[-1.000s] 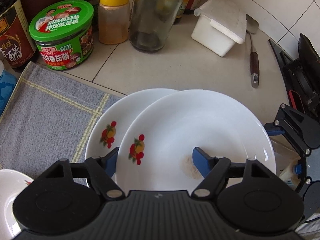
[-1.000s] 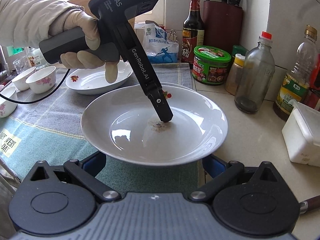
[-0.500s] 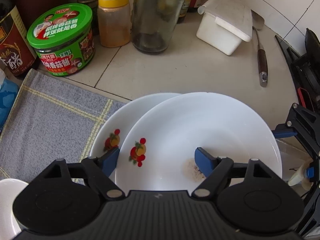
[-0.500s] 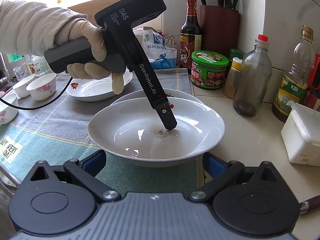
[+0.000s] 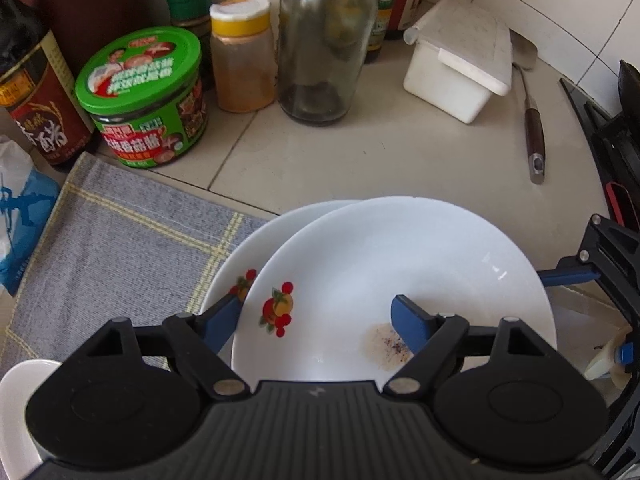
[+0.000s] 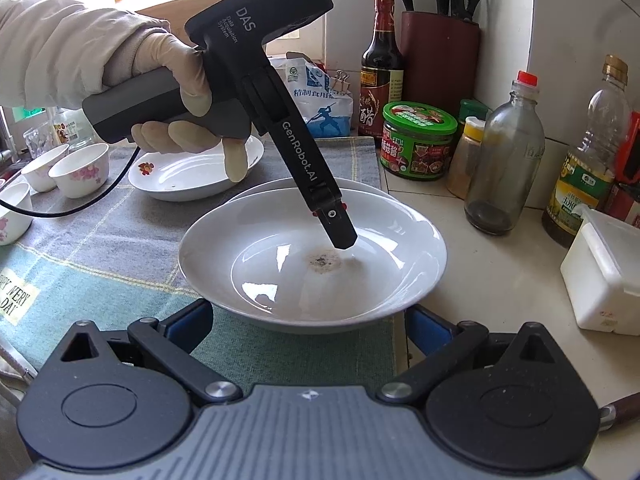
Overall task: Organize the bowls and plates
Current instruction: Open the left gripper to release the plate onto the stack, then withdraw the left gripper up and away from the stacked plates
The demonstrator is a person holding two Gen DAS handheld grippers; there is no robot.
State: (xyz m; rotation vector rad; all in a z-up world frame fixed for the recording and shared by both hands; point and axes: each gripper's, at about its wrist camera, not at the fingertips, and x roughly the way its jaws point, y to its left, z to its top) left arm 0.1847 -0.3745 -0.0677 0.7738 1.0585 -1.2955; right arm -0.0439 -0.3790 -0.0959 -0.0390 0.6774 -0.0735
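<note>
Lowered since the earlier frame, the top plate (image 5: 394,280) is set onto the lower plate (image 5: 240,260); left gripper (image 5: 316,316) fingers have been spreading, straddling its near rim unpinched; right gripper (image 6: 308,322) fingers are spread wide, just beside the opposite rim.

Your top plate (image 6: 312,272), white with a fruit motif and a brown stain, sat offset on a matching plate (image 6: 360,188); a third plate (image 6: 188,176) and small bowls (image 6: 82,168) lay beyond.
</note>
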